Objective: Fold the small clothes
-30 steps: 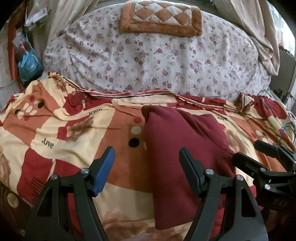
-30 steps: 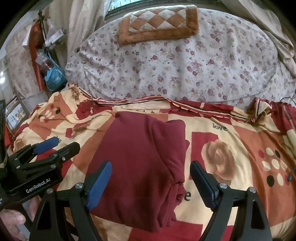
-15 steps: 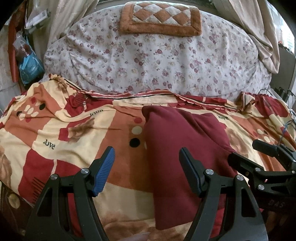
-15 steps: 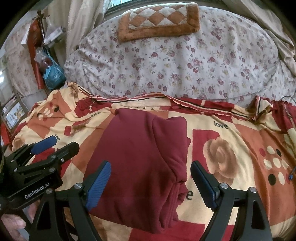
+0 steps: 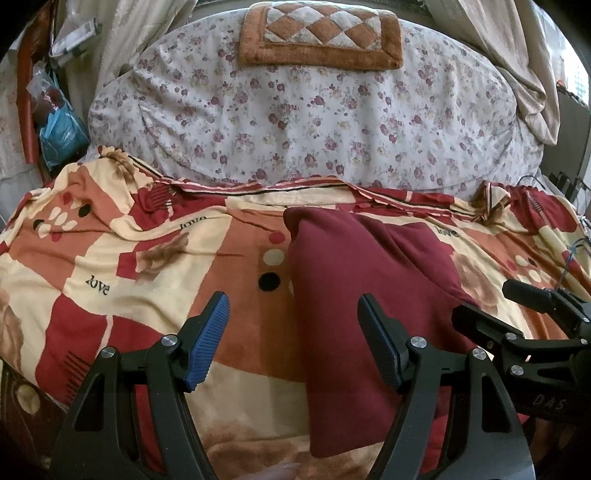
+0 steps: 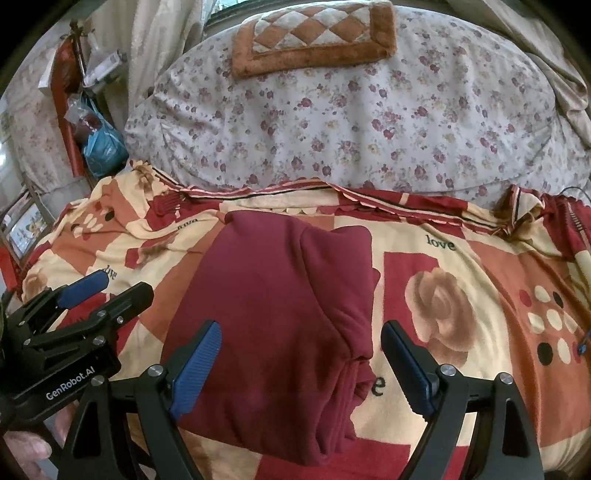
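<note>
A dark red garment (image 5: 354,280) lies folded into a long rectangle on the patterned blanket (image 5: 140,266); it also shows in the right wrist view (image 6: 273,317). My left gripper (image 5: 291,325) is open and empty, hovering over the garment's near left edge. My right gripper (image 6: 301,354) is open and empty, hovering over the garment's near right part. Each gripper shows in the other's view: the right one (image 5: 517,310) at the right, the left one (image 6: 103,291) at the left.
A floral quilt (image 5: 314,114) is heaped behind the blanket, with a brown checked cushion (image 5: 321,33) on top. A blue bag (image 5: 59,129) hangs at the far left. Curtains (image 5: 517,62) hang at the right. A cable (image 5: 569,258) lies at the blanket's right edge.
Both grippers have drifted back slightly, staying open. The garment has not moved.
</note>
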Tool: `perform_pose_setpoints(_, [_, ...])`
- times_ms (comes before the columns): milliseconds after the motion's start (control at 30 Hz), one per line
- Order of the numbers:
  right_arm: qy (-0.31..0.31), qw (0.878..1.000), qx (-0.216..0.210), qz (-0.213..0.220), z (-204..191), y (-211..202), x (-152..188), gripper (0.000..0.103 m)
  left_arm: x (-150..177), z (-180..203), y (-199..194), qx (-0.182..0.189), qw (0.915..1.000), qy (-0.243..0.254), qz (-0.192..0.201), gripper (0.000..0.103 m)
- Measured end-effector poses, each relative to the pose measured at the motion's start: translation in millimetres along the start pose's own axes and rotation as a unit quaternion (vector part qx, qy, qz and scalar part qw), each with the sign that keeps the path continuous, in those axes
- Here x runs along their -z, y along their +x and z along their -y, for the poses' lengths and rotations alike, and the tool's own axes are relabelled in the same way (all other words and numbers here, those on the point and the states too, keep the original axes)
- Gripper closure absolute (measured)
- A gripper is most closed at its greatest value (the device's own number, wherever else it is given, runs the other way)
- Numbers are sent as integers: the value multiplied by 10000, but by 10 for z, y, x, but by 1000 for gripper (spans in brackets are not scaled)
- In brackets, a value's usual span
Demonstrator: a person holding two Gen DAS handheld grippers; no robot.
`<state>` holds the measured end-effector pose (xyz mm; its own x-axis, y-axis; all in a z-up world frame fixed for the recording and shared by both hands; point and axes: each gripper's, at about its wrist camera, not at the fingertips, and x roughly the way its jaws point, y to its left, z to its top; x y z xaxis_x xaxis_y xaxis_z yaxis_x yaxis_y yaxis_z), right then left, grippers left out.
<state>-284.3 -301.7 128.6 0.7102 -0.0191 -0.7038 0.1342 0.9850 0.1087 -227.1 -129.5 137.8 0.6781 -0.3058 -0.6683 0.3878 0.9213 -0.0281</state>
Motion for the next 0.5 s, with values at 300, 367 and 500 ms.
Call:
perform_pose_setpoints(300, [54, 9999, -52, -80, 8, 47, -1, 16, 24, 29, 8, 2, 10000, 22, -8, 31])
perform_pose_setpoints(367, [60, 9999, -34, -83, 8, 52, 1, 16, 26, 31, 12, 5, 10000, 21, -22, 31])
perform_pose_setpoints(500, [68, 9999, -25, -105, 7, 62, 6, 16, 37, 46, 19, 12, 10000, 29, -29, 31])
